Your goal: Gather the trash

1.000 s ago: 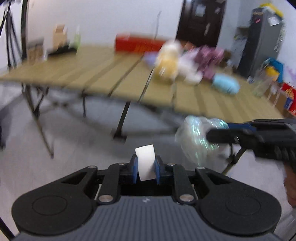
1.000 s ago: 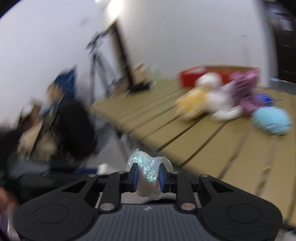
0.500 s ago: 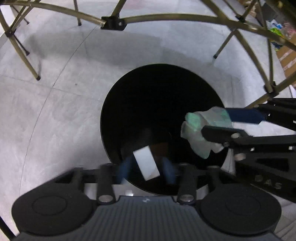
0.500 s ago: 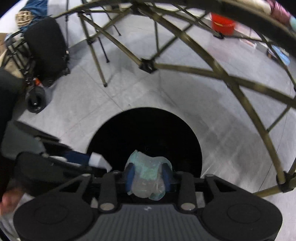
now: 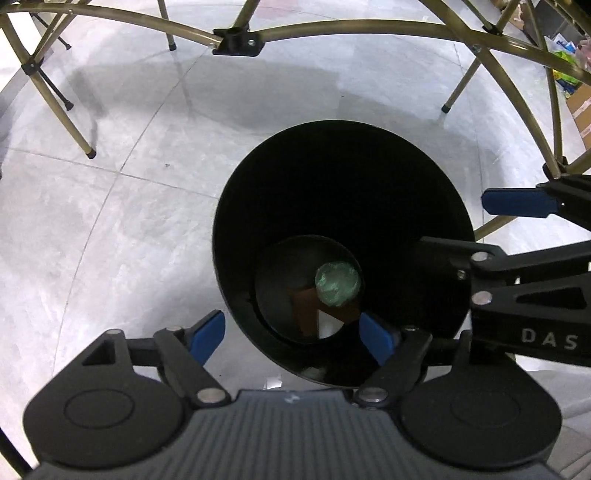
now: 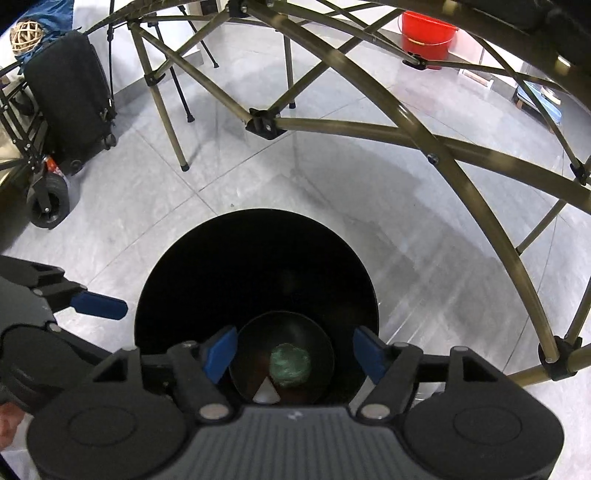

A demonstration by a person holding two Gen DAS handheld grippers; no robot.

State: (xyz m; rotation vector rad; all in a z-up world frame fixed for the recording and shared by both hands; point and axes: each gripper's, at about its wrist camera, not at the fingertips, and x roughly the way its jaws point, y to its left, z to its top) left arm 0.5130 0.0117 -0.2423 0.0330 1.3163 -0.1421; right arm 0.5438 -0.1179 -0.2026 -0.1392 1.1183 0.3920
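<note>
At the bottom of the black bin (image 5: 258, 206) lie a greenish plastic wad (image 5: 338, 283), a white paper scrap (image 5: 328, 325) and perhaps brown card. Half a second ago each gripper held one; now left gripper (image 5: 291, 332) and right gripper (image 6: 293, 350) are opening, empty.

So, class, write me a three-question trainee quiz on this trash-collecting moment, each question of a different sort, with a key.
1. True or false: the left tongs have a white paper scrap between their fingers.
2. Multiple choice: the crumpled green plastic wad lies A) on the floor beside the bin, B) at the bottom of the black bin, C) between the right tongs' fingers.
3. Fill in: a red ____ stands on the floor beyond the table's legs.

Key: 1 false, the scrap lies in the bin and the tongs are opening with nothing between them; 2 B; 3 bucket.
</note>
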